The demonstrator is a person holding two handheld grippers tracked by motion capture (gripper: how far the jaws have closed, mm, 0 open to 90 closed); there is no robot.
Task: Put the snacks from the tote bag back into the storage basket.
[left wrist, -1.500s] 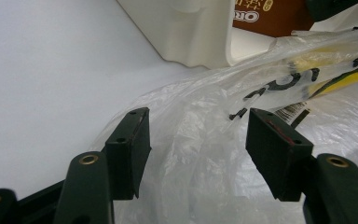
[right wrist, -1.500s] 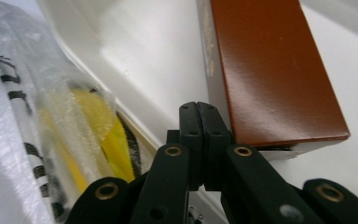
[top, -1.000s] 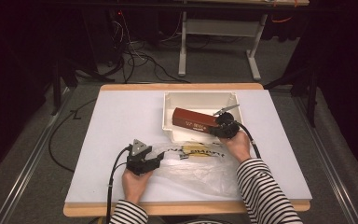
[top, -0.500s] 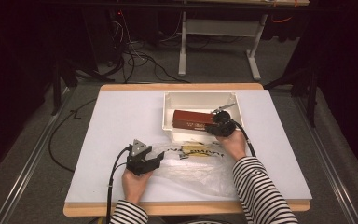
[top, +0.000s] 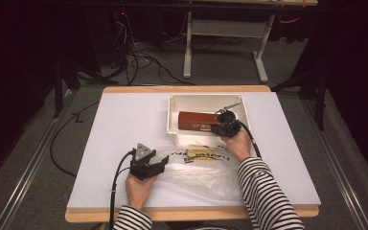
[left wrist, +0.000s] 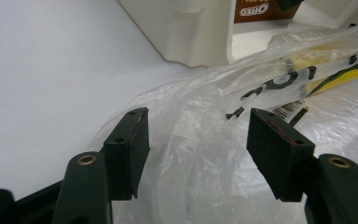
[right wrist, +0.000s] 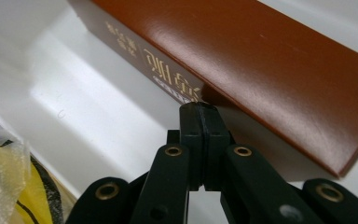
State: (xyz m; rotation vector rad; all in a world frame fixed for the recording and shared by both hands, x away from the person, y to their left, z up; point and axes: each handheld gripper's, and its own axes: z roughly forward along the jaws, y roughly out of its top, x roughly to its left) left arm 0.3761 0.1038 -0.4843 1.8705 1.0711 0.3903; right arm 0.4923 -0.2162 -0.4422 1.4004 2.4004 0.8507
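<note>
The right gripper (right wrist: 199, 109) is seen with jaws pressed together on nothing, its tip against the brown box (top: 199, 120) lying in the white bin (top: 175, 127). The left gripper (left wrist: 198, 140) is held open, its jaws on either side of a fold of the plastic bag (top: 206, 172) just before the bin.

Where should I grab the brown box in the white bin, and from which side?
Probably across its narrow thickness, at the end nearest the right gripper, coming from above. The brown box lies flat in the white bin, leaving its broad top too wide and the bin walls blocking a level approach. The right gripper's jaws are shut against its edge; open them first.
</note>
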